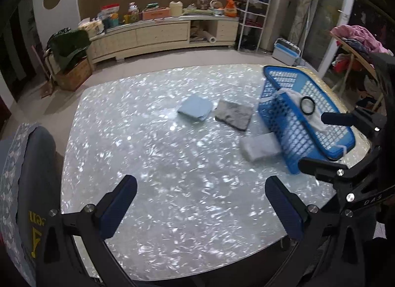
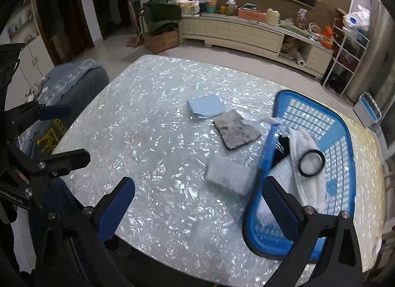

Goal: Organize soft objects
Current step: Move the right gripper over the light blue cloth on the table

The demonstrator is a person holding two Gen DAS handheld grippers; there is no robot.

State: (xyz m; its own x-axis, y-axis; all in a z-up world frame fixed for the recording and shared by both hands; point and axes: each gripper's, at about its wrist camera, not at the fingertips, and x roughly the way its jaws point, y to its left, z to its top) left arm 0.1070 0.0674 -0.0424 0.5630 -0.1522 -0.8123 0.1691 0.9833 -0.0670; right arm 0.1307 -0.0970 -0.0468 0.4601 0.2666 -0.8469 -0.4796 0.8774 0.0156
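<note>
Both tongs stand wide and empty: left gripper [image 1: 201, 204] over bare tabletop [image 1: 153, 143], right gripper [image 2: 201, 206] beside the blue basket [image 2: 351, 163]. Ahead lie white [image 2: 228, 175], grey [image 2: 235, 132] and light-blue cloths [image 2: 205, 106], probably awaiting the basket, where a white cloth [image 2: 306, 168] and black ring [image 2: 311, 163] already sit

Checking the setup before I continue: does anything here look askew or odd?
The blue basket looks tipped, its near side raised over the pale folded cloth. A black ring lies on the white cloth inside.
</note>
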